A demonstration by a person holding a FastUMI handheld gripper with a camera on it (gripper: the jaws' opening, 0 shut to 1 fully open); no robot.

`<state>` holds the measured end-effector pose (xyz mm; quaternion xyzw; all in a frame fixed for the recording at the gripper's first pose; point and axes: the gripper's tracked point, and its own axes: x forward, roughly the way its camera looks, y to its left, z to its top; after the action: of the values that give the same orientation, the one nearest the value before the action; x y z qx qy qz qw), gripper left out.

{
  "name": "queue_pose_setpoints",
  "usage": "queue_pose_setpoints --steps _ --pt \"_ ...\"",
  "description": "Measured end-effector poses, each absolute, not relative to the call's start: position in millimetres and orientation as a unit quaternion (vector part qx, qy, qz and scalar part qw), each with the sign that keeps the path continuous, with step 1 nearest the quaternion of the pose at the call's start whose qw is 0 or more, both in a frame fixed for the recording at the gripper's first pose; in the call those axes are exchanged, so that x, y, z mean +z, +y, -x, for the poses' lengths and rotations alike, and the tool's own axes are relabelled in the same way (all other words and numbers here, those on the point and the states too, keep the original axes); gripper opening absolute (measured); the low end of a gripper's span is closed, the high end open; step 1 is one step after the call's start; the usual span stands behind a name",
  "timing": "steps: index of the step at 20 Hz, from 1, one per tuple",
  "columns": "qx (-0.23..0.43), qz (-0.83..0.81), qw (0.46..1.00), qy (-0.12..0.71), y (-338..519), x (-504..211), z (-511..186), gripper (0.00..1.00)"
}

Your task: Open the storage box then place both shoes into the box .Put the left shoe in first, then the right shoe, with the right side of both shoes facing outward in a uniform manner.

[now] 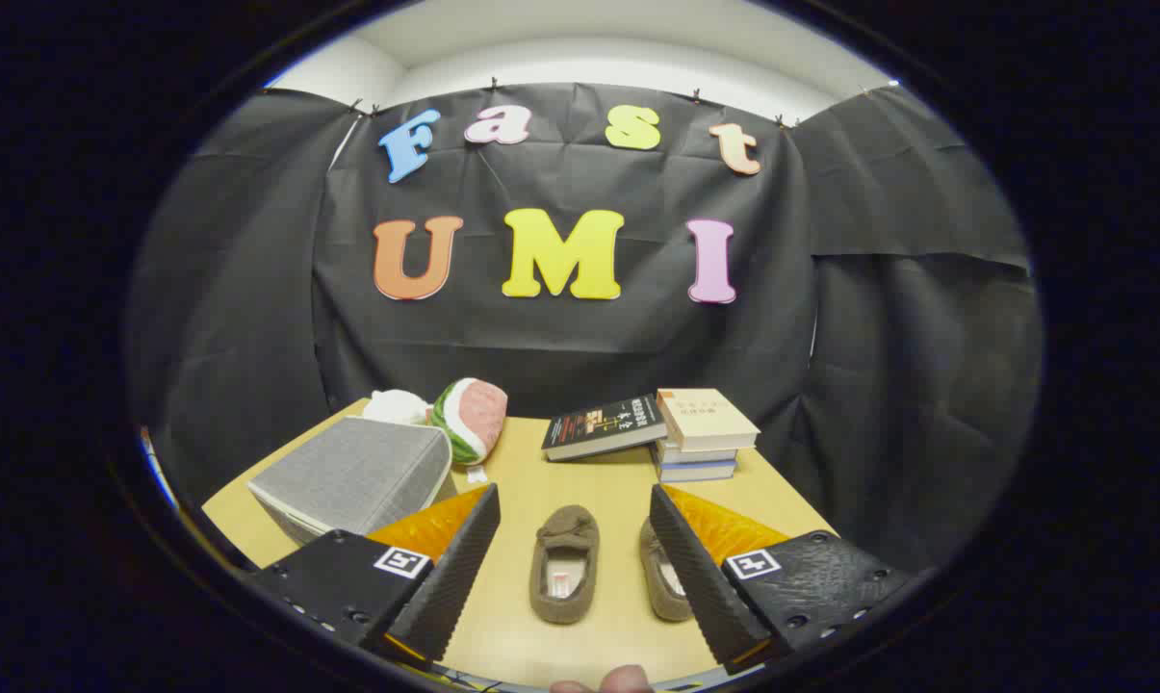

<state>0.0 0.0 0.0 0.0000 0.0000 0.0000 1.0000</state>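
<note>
Hand-held gripper [575, 568], fingers spread and empty, hovers over a wooden tabletop [580, 476]; two shoes [564, 564] lie between them, black-draped booth beyond.

Black cloth [580, 327] hangs as the booth's wall, creased and clipped along its top edge; further cloth panels close off both sides; above it runs a white wall [580, 72] under a pale ceiling [580, 24], evenly lit; below stands a light wooden table [580, 486], its back edge against the cloth.
</note>
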Motion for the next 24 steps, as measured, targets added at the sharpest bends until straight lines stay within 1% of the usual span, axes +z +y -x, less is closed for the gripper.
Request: queue_pose_setpoints --steps 15,21,24 --pt "0.006 -0.002 1.0 -0.001 -5 6 4 0.96" --pt "0.036 -0.006 0.999 -0.005 -1 10 -4 0.96" --pt "0.067 -0.014 0.998 -0.003 6 12 -12 0.95"
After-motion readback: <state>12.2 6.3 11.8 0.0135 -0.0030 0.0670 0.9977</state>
